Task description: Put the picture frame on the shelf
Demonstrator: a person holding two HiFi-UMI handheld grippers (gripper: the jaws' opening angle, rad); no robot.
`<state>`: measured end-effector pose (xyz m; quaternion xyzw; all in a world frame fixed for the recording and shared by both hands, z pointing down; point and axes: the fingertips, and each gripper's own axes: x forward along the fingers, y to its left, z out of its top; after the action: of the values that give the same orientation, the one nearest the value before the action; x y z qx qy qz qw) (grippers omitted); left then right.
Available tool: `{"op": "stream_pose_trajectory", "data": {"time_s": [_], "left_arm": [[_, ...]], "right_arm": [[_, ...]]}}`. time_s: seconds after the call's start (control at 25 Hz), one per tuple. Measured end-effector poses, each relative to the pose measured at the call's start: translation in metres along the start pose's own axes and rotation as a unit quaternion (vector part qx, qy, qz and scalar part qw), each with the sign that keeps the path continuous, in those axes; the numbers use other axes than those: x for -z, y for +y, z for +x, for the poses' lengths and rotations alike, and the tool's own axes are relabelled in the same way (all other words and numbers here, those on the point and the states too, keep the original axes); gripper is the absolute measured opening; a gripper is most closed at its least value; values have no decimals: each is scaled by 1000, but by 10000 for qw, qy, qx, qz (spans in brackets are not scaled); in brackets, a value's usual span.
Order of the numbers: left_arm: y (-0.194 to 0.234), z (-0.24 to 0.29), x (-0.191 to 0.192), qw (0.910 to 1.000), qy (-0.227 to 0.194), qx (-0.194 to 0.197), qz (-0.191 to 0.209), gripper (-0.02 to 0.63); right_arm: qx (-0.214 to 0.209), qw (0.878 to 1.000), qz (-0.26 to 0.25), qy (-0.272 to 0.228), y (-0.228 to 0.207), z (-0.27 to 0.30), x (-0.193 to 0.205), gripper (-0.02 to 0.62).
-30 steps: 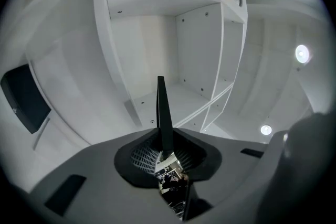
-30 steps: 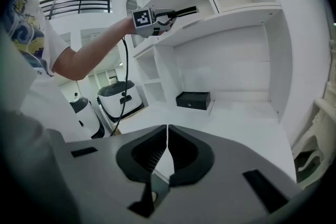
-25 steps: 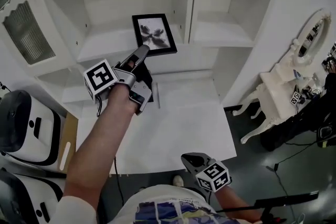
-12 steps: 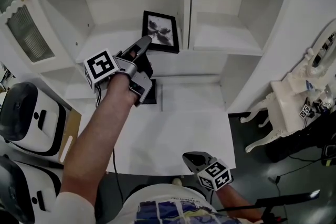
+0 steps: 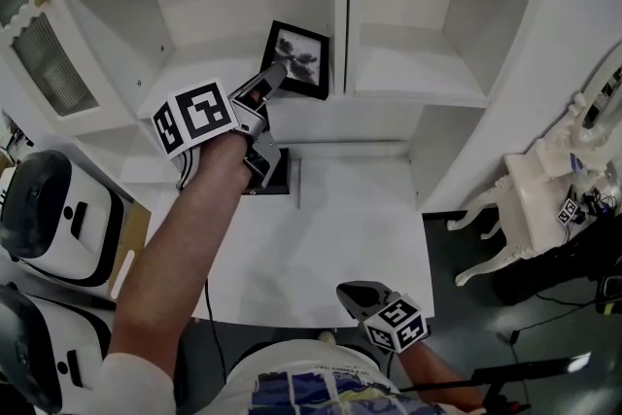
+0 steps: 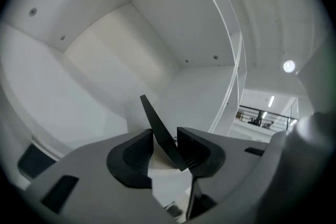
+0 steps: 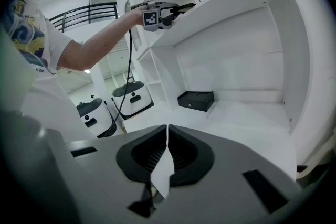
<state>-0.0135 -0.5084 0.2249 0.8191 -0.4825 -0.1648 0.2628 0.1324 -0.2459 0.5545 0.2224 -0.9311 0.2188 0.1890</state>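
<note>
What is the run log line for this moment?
left gripper: jaws just opening, picture frame between them, on shelf | right gripper: shut, empty

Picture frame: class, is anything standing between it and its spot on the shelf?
Nothing visible does. The picture frame already stands on the shelf, close to the centre divider. The left gripper has just been opening its jaws, and the frame's edge sits loosely between them.

Black picture frame (image 5: 299,60) with grey blotchy print, white shelf (image 5: 408,78), black-and-white square markers on left gripper (image 5: 271,78)
</note>
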Motion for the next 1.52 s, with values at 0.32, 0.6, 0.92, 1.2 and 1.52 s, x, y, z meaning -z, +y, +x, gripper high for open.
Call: {"op": "stream_pose_trajectory", "data": {"time_s": [0.32, 0.6, 0.92, 1.2, 1.52], "left_arm": [[-3, 2, -3, 9856, 546, -474, 1527, 187], [2, 1, 0, 9742, 942, -580, 1967, 198], [13, 3, -3, 9876, 958, -491, 1142, 222], [18, -1, -6, 9805, 862, -725, 1609, 224], [20, -8, -8, 9810, 782, -758, 1608, 224]], "right_arm": [[-80, 9999, 63, -49, 0, -1, 0, 31], [-116, 9998, 161, -50, -3, -6, 4, 31], [-185, 9995, 233, -59, -2, -8, 6, 31], [-174, 9995, 258, -59, -4, -9, 7, 31], [-220, 9995, 226, 10, 0, -7, 12, 31]]}}
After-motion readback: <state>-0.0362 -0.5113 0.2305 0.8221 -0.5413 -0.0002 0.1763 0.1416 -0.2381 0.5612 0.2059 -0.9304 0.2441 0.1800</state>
